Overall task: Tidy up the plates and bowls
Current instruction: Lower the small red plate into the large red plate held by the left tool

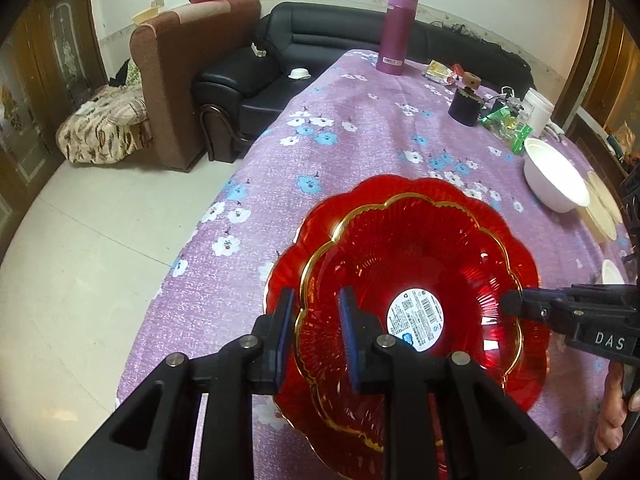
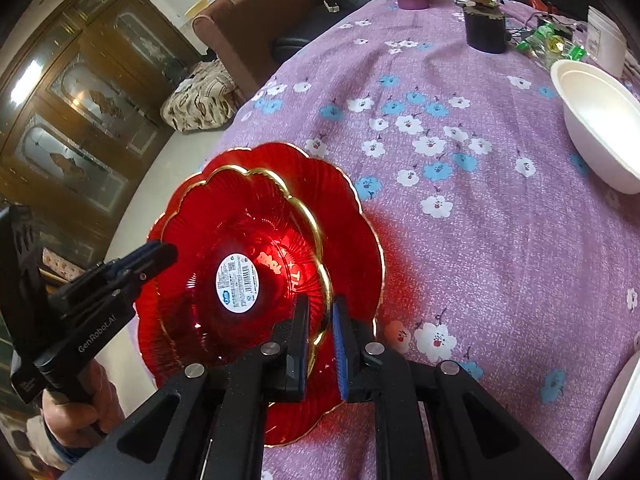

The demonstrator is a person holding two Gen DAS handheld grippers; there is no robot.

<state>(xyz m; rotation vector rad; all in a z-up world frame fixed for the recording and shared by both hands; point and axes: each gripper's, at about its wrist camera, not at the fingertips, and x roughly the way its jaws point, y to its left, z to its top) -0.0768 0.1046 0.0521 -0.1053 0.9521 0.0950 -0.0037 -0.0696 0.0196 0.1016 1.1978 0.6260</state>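
Note:
A red glass bowl (image 1: 420, 256) with a gold scalloped rim and a white sticker in its middle lies inside a larger red plate (image 1: 400, 188) on the purple flowered tablecloth. My left gripper (image 1: 316, 316) straddles the bowl's near rim; the outer pad is at the rim and a gap shows at the inner pad, so it is open. In the right wrist view my right gripper (image 2: 320, 320) is shut on the gold rim of the bowl (image 2: 248, 220), opposite the left gripper (image 2: 166, 252). The plate (image 2: 352, 216) lies near the table's left edge.
Nested white bowls (image 1: 554, 184) and cream plates (image 1: 604, 208) are at the right. A purple flask (image 1: 396, 32), a dark jar (image 1: 466, 106), a white tub (image 1: 538, 110) and wrappers stand at the far end. Another white dish (image 2: 616, 412) lies near right.

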